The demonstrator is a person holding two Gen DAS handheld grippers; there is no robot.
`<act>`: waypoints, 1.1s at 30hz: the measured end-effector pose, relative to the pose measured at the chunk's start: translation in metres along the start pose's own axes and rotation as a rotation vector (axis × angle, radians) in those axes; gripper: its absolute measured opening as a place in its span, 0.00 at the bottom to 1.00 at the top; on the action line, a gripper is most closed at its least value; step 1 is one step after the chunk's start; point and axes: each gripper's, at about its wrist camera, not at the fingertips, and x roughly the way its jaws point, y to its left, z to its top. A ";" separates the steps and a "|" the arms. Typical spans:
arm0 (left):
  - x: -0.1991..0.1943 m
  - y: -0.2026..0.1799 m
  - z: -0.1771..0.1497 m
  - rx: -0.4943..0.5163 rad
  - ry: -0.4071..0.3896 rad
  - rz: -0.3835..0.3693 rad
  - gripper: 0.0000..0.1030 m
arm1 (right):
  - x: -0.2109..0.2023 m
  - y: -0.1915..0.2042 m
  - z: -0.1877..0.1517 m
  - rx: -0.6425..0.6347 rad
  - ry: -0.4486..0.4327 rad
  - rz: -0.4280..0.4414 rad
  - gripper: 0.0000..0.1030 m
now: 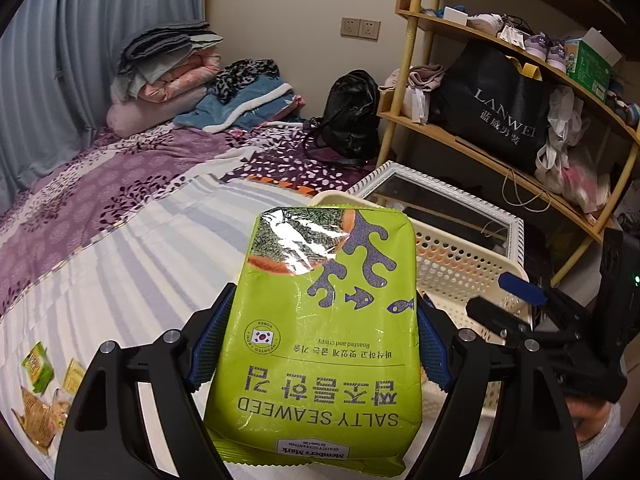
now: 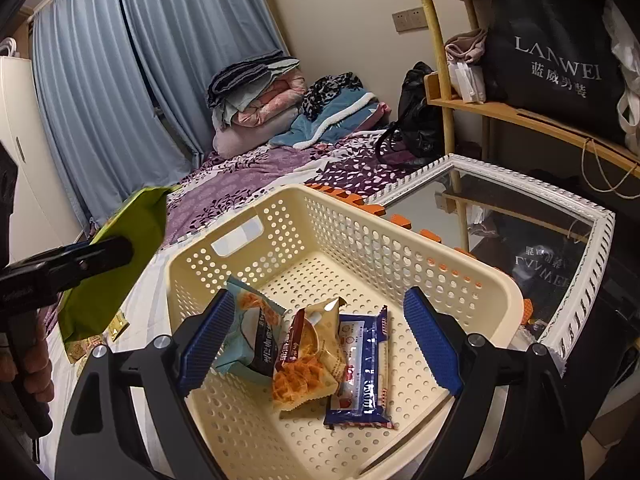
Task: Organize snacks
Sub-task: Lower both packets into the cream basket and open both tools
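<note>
My left gripper [image 1: 322, 340] is shut on a green Salty Seaweed bag [image 1: 320, 272], its blue pads pressing both long sides. The bag hangs above the striped bedsheet, just left of a cream perforated basket [image 1: 452, 264]. In the right wrist view the same bag [image 2: 120, 248] is left of the basket [image 2: 440, 236]. My right gripper [image 2: 320, 304] is open over the basket with nothing between its fingers. On the basket floor lie a teal packet [image 2: 250, 332], a waffle packet [image 2: 308, 364] and a blue packet [image 2: 364, 372]. The right gripper [image 1: 508, 300] also shows over the basket's right rim.
Several small snack packets [image 1: 40, 376] lie on the sheet at the lower left. A white-framed mirror [image 2: 540, 240] lies flat behind the basket. A wooden shelf [image 1: 500, 160] with bags stands at the right. Folded blankets [image 1: 168, 72] and a black bag [image 1: 352, 116] are at the far end of the bed.
</note>
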 end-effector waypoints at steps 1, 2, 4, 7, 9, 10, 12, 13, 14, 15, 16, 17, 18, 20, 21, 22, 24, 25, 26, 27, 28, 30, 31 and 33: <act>0.005 -0.003 0.003 0.004 0.001 -0.005 0.79 | 0.000 -0.001 -0.001 0.002 0.001 -0.001 0.83; 0.009 -0.006 0.005 0.008 0.000 -0.011 0.79 | 0.001 -0.002 -0.001 0.004 0.002 -0.003 0.83; 0.016 -0.011 0.011 0.017 -0.005 -0.021 0.79 | 0.001 -0.003 -0.001 0.006 0.004 -0.006 0.83; 0.022 -0.014 0.018 0.018 -0.026 -0.034 0.85 | 0.003 -0.002 -0.002 0.006 0.009 -0.008 0.83; 0.025 -0.014 0.022 0.004 -0.037 -0.045 0.95 | 0.003 0.000 -0.003 -0.003 0.009 -0.015 0.83; 0.025 -0.012 0.023 -0.006 -0.045 -0.053 0.95 | 0.003 0.001 -0.003 -0.007 0.009 -0.016 0.83; 0.025 -0.010 0.023 -0.012 -0.046 -0.059 0.95 | 0.002 0.004 -0.004 -0.013 0.008 -0.014 0.83; 0.024 -0.008 0.021 -0.012 -0.044 -0.051 0.95 | 0.001 0.005 -0.004 -0.015 0.005 -0.014 0.83; 0.024 -0.006 0.020 -0.013 -0.041 -0.044 0.95 | 0.000 0.007 -0.003 -0.017 0.002 -0.014 0.83; 0.023 -0.004 0.018 -0.016 -0.037 -0.039 0.95 | 0.000 0.008 -0.003 -0.017 0.000 -0.014 0.83; 0.022 0.000 0.015 -0.023 -0.033 -0.033 0.95 | -0.001 0.009 -0.003 -0.016 -0.002 -0.012 0.83; 0.021 0.004 0.013 -0.029 -0.027 -0.024 0.95 | -0.001 0.012 -0.003 -0.017 -0.003 -0.011 0.83; 0.020 0.007 0.011 -0.034 -0.021 -0.012 0.95 | -0.001 0.013 -0.002 -0.020 -0.003 -0.010 0.83; 0.018 0.014 0.007 -0.042 -0.016 0.009 0.95 | -0.002 0.019 -0.002 -0.030 -0.001 -0.004 0.83; 0.016 0.017 0.006 -0.048 -0.015 0.013 0.95 | -0.002 0.021 -0.003 -0.035 -0.001 -0.001 0.83; 0.014 0.020 0.005 -0.056 -0.016 0.017 0.95 | -0.003 0.025 -0.003 -0.043 0.001 0.002 0.83; 0.010 0.026 0.002 -0.066 -0.020 0.028 0.95 | -0.004 0.031 -0.004 -0.053 0.002 0.006 0.83; 0.007 0.029 0.001 -0.071 -0.021 0.035 0.95 | -0.004 0.033 -0.004 -0.056 0.003 0.009 0.83; 0.005 0.031 0.000 -0.075 -0.020 0.041 0.95 | -0.004 0.036 -0.004 -0.059 0.004 0.012 0.83; 0.004 0.033 -0.002 -0.081 -0.018 0.046 0.95 | -0.005 0.040 -0.004 -0.063 0.004 0.015 0.83; 0.002 0.036 -0.004 -0.089 -0.015 0.053 0.95 | -0.005 0.044 -0.005 -0.068 0.005 0.020 0.83; -0.002 0.042 -0.008 -0.105 -0.013 0.059 0.95 | -0.006 0.051 -0.006 -0.081 0.007 0.032 0.83; -0.005 0.045 -0.010 -0.113 -0.014 0.062 0.95 | -0.006 0.057 -0.007 -0.091 0.010 0.040 0.83; -0.011 0.053 -0.016 -0.129 -0.016 0.077 0.95 | -0.006 0.065 -0.008 -0.106 0.017 0.056 0.83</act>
